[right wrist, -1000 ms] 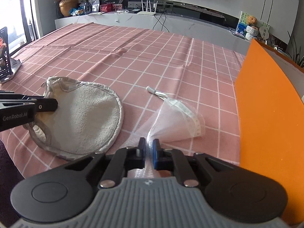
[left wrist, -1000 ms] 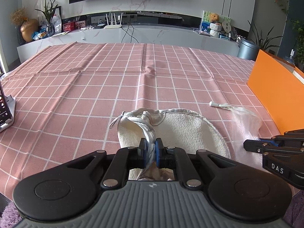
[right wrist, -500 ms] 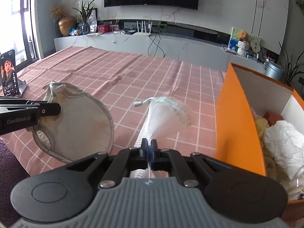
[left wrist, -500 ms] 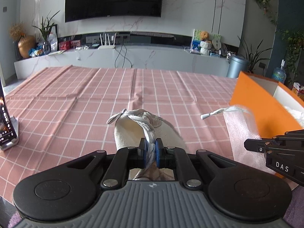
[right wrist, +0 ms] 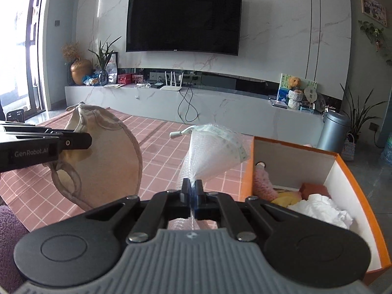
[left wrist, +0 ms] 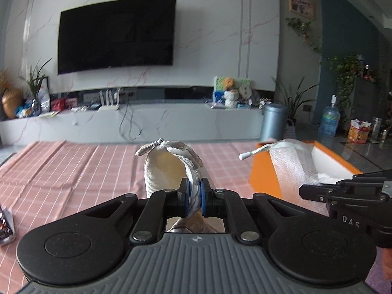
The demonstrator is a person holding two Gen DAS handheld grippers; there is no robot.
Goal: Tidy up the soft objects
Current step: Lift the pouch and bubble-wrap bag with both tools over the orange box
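**Both grippers lifting soft items beside the orange box**

The left gripper [left wrist: 193, 197] is pinching the trim of a cream fabric pouch [right wrist: 115, 156], which is hanging clear above the pink checked tablecloth [left wrist: 73, 171]. The right gripper [right wrist: 192, 193] is clamping a bubble-wrap bag [right wrist: 213, 152] just left of the orange box [right wrist: 355, 188], which is holding a white cloth [right wrist: 321, 208] and other soft items.

Both wrist views sit close behind my claws, facing the TV wall [left wrist: 220, 49]; both share the orange box [right wrist: 247, 171].
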